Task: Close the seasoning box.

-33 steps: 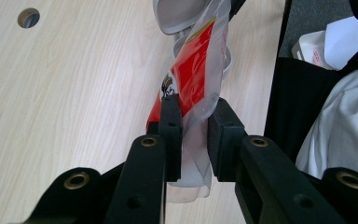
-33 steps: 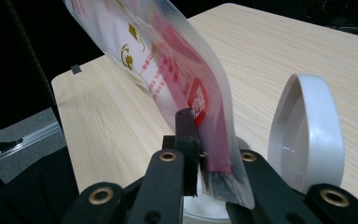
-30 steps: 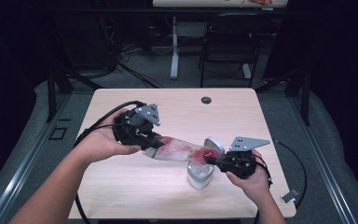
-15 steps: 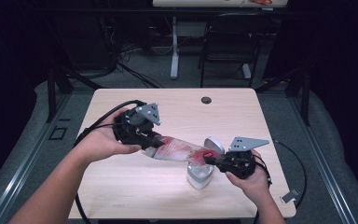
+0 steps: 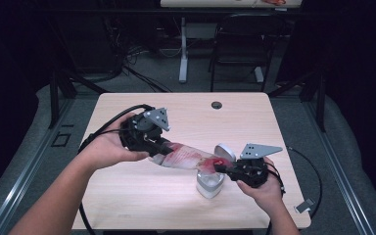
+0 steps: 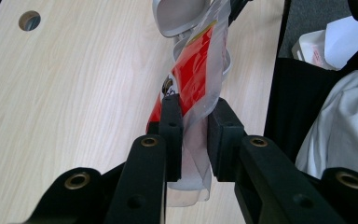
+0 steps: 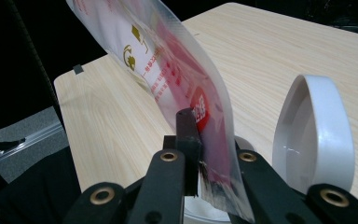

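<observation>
A clear plastic pouch point(image 5: 188, 157) with red print hangs stretched between both grippers above the wooden table point(image 5: 127, 196). My left gripper point(image 5: 164, 148) is shut on its one end; in the left gripper view the pouch point(image 6: 193, 79) sits squeezed between the black jaws of that gripper point(image 6: 196, 135). My right gripper point(image 5: 220, 167) is shut on the other end, the pouch point(image 7: 168, 70) rising up from the jaws of the right gripper point(image 7: 212, 158). Below that end stands a small white container point(image 5: 209, 183) with its round flip lid point(image 5: 223, 152) open, the lid point(image 7: 314, 135) upright beside the jaws.
A round cable hole point(image 5: 217, 105) lies near the table's far edge. A small grey clip point(image 5: 303, 205) rests at the front right corner. Black cables trail off the left side and right side. A chair point(image 5: 240, 54) and desk legs stand beyond the table.
</observation>
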Action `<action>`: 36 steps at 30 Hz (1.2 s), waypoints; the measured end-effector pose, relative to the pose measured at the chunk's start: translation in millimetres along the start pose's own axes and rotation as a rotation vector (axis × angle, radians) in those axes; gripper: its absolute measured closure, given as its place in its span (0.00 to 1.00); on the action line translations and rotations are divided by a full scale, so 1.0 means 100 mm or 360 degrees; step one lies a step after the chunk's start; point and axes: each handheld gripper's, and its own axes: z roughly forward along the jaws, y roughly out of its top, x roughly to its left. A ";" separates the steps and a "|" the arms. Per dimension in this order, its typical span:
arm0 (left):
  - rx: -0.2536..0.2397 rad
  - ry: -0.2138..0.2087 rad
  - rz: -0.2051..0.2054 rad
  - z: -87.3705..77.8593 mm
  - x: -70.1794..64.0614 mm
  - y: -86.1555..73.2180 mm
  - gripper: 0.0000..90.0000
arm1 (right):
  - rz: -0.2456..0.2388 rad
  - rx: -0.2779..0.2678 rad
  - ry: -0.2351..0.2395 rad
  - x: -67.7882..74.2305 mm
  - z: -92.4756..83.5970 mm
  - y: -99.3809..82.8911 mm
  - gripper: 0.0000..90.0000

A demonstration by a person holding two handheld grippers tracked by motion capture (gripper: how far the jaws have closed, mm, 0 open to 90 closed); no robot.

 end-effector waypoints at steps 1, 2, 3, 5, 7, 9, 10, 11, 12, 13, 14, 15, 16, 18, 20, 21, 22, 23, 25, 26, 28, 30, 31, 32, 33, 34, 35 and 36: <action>0.0000 0.0001 0.0002 0.00 0.00 0.00 0.87 | 0.0000 0.0002 0.0000 0.00 0.00 0.00 0.96; 0.0001 0.0000 0.0003 0.00 0.00 0.00 0.87 | 0.0001 0.0002 0.0000 0.00 0.00 0.00 0.96; 0.0000 -0.0001 0.0004 0.00 0.00 0.00 0.87 | -0.0001 0.0004 0.0001 0.00 0.00 0.00 0.96; 0.0000 -0.0001 0.0004 0.00 0.00 0.01 0.87 | -0.0001 0.0003 -0.0001 0.00 0.00 0.00 0.96; 0.0001 0.0001 0.0007 0.00 0.00 0.01 0.87 | -0.0002 0.0004 0.0003 0.00 0.01 0.00 0.96; -0.0001 0.0002 0.0009 0.00 0.00 0.01 0.87 | -0.0003 0.0006 0.0001 0.00 0.01 0.00 0.96; -0.0002 0.0002 0.0005 0.00 0.00 0.01 0.87 | -0.0002 0.0004 0.0000 0.00 0.01 0.00 0.96; -0.0001 0.0002 0.0010 0.00 0.00 0.02 0.87 | -0.0001 0.0002 -0.0002 0.00 0.01 0.00 0.96; 0.0000 0.0002 0.0011 0.00 0.00 0.02 0.87 | -0.0001 0.0003 -0.0002 0.00 0.01 0.00 0.96; 0.0000 0.0003 0.0013 0.00 0.00 0.02 0.87 | -0.0002 0.0005 0.0000 0.00 0.01 0.00 0.96; -0.0001 0.0003 0.0011 0.00 0.00 0.02 0.87 | 0.0000 0.0004 -0.0001 0.00 0.01 0.00 0.96; -0.0001 0.0003 0.0011 0.00 0.00 0.02 0.87 | -0.0003 0.0005 -0.0001 0.00 0.01 0.00 0.96; -0.0001 0.0002 0.0010 0.00 0.00 0.02 0.87 | -0.0004 0.0005 -0.0001 0.00 0.01 0.00 0.96; -0.0003 0.0003 0.0009 0.00 0.00 0.02 0.87 | -0.0004 0.0006 -0.0002 0.00 0.01 0.00 0.96; -0.0005 0.0004 0.0009 0.00 0.00 0.03 0.87 | -0.0005 0.0009 0.0000 0.00 0.00 0.00 0.96; -0.0005 0.0003 0.0009 0.00 0.00 0.03 0.87 | -0.0004 0.0007 -0.0001 0.00 0.01 0.00 0.96; -0.0006 0.0003 0.0009 0.00 0.00 0.03 0.87 | -0.0005 0.0008 -0.0002 0.00 0.01 0.00 0.96; -0.0005 0.0004 0.0009 0.00 0.00 0.03 0.87 | -0.0005 0.0008 -0.0002 0.00 0.01 0.00 0.96; -0.0006 0.0004 0.0011 0.00 0.00 0.03 0.87 | -0.0005 0.0008 -0.0004 0.00 0.01 0.00 0.96; -0.0007 0.0004 0.0011 0.00 0.00 0.03 0.87 | -0.0005 0.0008 -0.0006 0.00 0.00 0.00 0.96; -0.0008 0.0003 0.0011 0.00 0.00 0.03 0.87 | -0.0007 0.0009 -0.0008 0.00 0.00 0.00 0.96; -0.0007 0.0004 0.0011 0.00 0.00 0.03 0.87 | -0.0009 0.0007 -0.0008 0.00 0.01 0.00 0.96; -0.0007 0.0004 0.0012 0.00 0.00 0.03 0.87 | -0.0007 0.0008 -0.0008 0.00 0.00 0.00 0.96; -0.0007 0.0004 0.0012 0.00 0.00 0.03 0.87 | -0.0007 0.0008 -0.0007 0.00 0.01 0.00 0.96; -0.0006 0.0005 0.0014 0.00 0.00 0.04 0.87 | -0.0007 0.0008 -0.0008 0.00 0.01 0.00 0.96; -0.0005 0.0004 0.0015 0.00 0.00 0.04 0.87 | -0.0009 0.0007 -0.0008 0.00 0.01 0.00 0.96; -0.0003 0.0003 0.0016 0.00 0.00 0.04 0.87 | -0.0010 0.0007 -0.0008 0.00 0.01 0.00 0.96; -0.0005 0.0004 0.0016 0.00 0.00 0.04 0.87 | -0.0009 0.0007 -0.0008 0.00 0.01 0.00 0.96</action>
